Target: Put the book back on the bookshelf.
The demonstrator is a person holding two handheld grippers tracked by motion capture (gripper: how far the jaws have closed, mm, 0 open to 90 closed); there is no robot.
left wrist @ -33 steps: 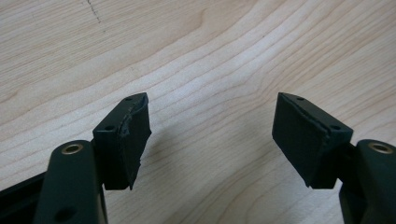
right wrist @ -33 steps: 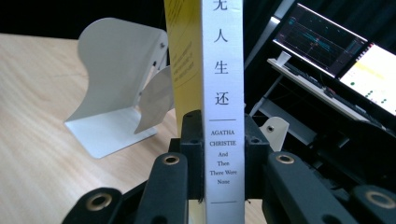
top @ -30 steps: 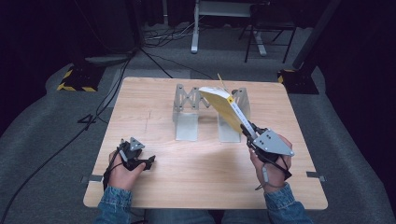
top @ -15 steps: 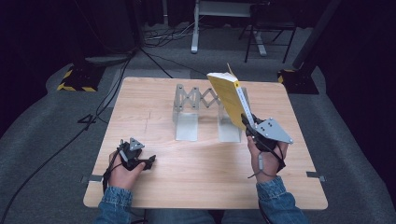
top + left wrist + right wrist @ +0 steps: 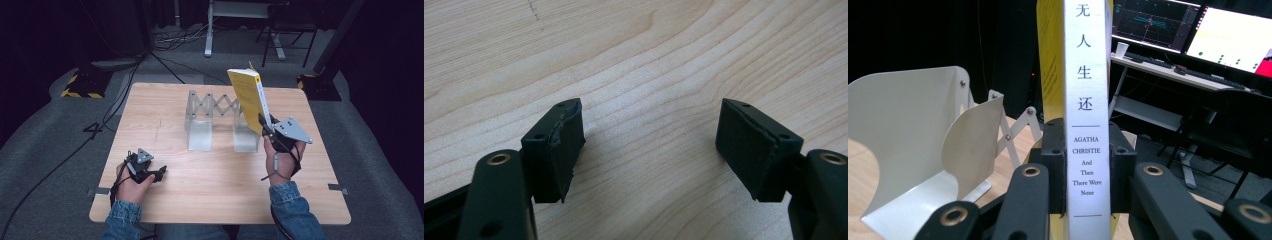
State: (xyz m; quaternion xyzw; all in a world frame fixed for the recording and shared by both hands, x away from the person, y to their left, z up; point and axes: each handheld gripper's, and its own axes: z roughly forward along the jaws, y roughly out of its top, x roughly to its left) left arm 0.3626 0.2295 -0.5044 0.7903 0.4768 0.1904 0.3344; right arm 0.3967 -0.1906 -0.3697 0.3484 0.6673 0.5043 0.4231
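Note:
A yellow paperback book (image 5: 248,98) with a white spine (image 5: 1085,100) stands nearly upright in the air, lifted over the right end of a white expandable bookend rack (image 5: 214,122). My right gripper (image 5: 267,129) is shut on the book's lower end, its jaws clamping both covers either side of the spine (image 5: 1087,165). The rack's curved white plates (image 5: 913,150) sit to the left in the right gripper view. My left gripper (image 5: 159,173) rests low at the table's front left, open, with bare wood between its pads (image 5: 561,145).
The wooden table (image 5: 165,100) stands on grey carpet. Behind it are a metal desk frame (image 5: 240,30), cables (image 5: 125,95) and yellow-black striped blocks (image 5: 80,85). Monitors (image 5: 1193,35) glow on a desk beyond the rack in the right gripper view.
My right gripper has raised and tilted the book from a leaning slant to nearly upright, moving slightly away from the rack. The left gripper has stayed still.

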